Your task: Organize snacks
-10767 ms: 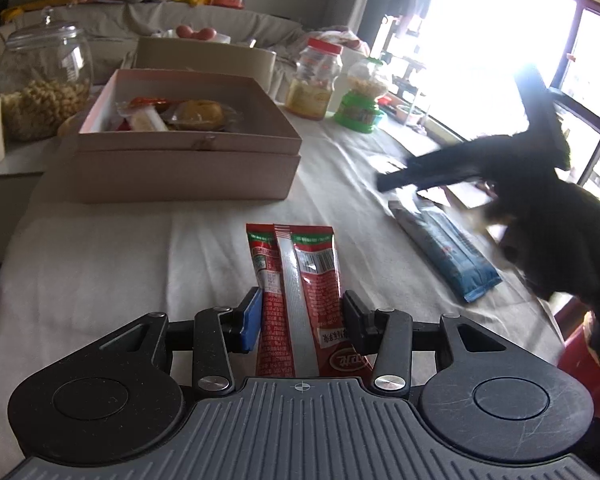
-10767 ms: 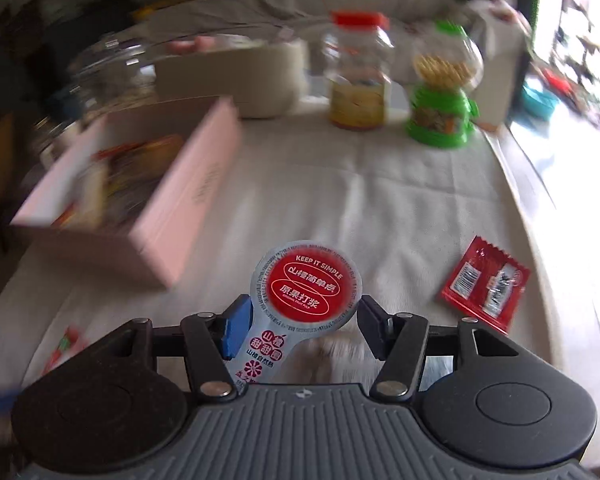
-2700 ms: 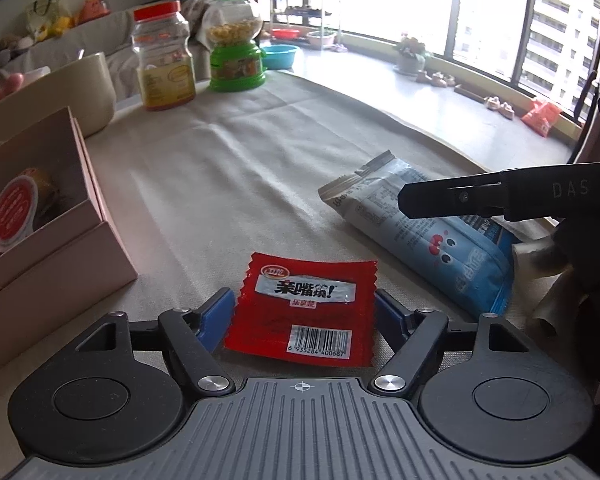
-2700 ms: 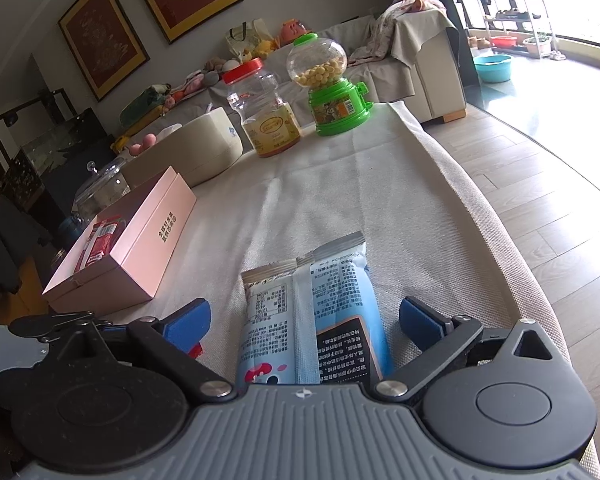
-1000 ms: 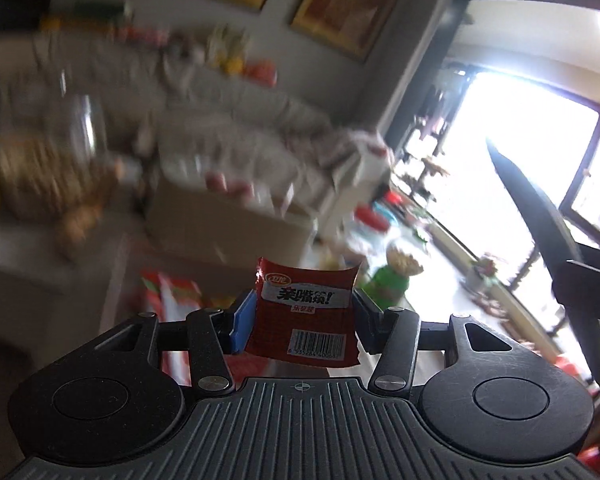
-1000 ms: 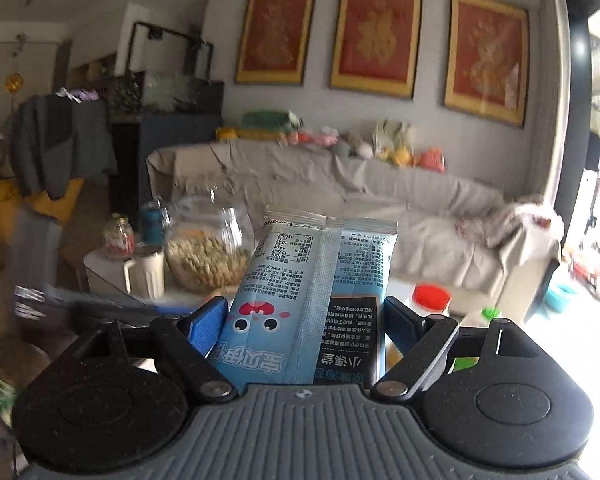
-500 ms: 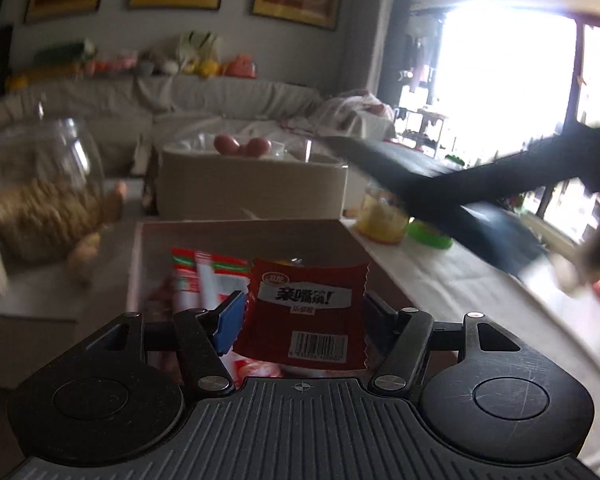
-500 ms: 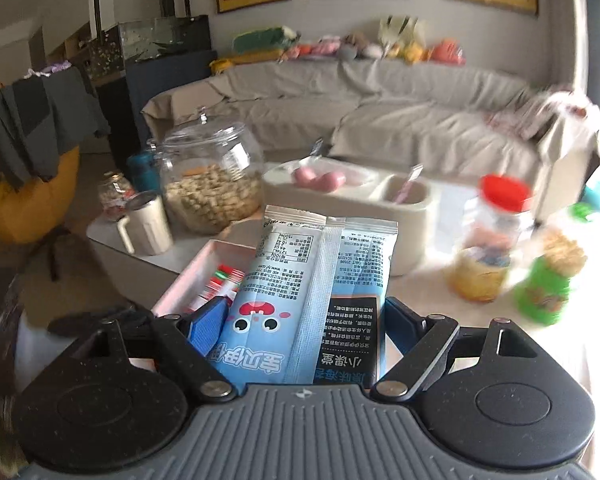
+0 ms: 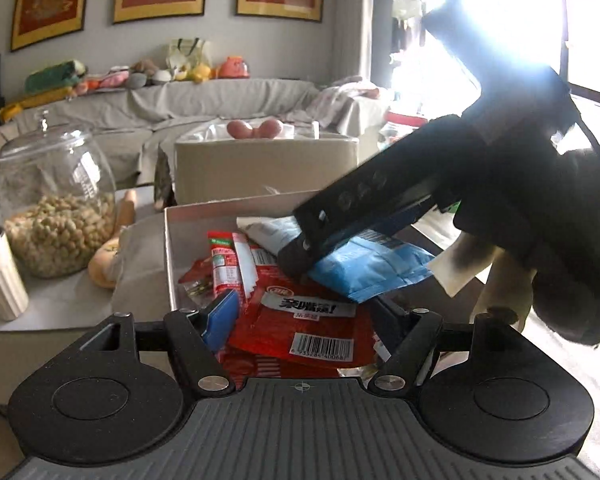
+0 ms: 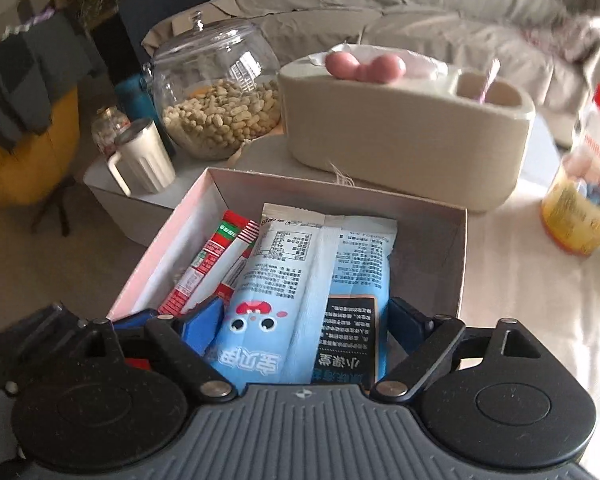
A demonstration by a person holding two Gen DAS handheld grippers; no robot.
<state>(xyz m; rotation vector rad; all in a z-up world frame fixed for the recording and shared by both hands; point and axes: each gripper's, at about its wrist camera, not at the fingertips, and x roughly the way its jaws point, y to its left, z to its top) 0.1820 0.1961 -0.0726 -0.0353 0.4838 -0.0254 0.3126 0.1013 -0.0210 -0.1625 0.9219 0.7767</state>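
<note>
My left gripper stands open over the near end of the pink box. The small red snack packet lies loose between its fingers on other red packets. My right gripper is shut on the blue snack bag and holds it inside the box, over a long red-and-white packet. In the left wrist view the right gripper's finger reaches in from the right with the blue bag under it.
A glass jar of peanuts, a cream mug and a cream holder with pink balls stand just behind the box. A red-lidded jar is at the right on the tablecloth.
Both grippers have come down into the box. My left gripper has opened and the red packet now lies in the box. The right gripper has lowered the blue bag into the box.
</note>
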